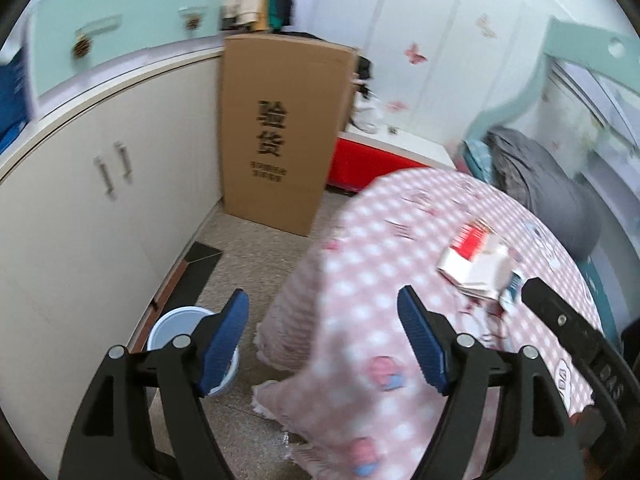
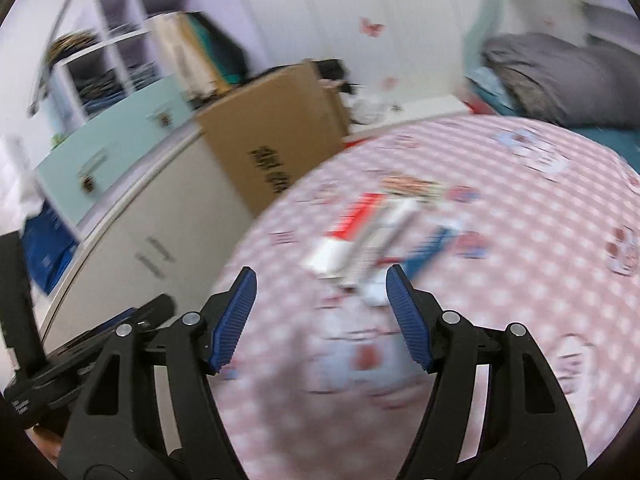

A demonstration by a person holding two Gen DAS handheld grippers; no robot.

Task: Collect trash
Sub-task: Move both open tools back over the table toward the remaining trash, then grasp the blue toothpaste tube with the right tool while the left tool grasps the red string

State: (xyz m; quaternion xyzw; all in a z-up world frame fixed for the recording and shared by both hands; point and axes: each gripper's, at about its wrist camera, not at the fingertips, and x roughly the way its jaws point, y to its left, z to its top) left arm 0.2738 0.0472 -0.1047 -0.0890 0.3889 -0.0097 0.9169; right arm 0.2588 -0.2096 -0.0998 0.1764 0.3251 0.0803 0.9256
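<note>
A small heap of trash (image 1: 476, 258), red-and-white cartons and paper wrappers, lies on a pink checked bedspread (image 1: 372, 288). In the right wrist view the same trash (image 2: 372, 232) is blurred, just beyond my right gripper (image 2: 320, 312), which is open and holds nothing. My left gripper (image 1: 322, 340) is open and empty too, over the bed's left edge and well left of the heap. A round white bin (image 1: 180, 324) stands on the floor behind its left finger. The black edge at the right of the left wrist view is the right gripper (image 1: 568, 332).
Cream cabinets (image 1: 100, 200) run along the left, with a mint drawer unit (image 1: 120, 28) above. A tall brown cardboard box (image 1: 280, 132) stands on the floor strip between cabinets and bed. A grey pillow (image 1: 552, 184) lies at the bed's far end, and a red-sided bench (image 1: 368, 160) behind.
</note>
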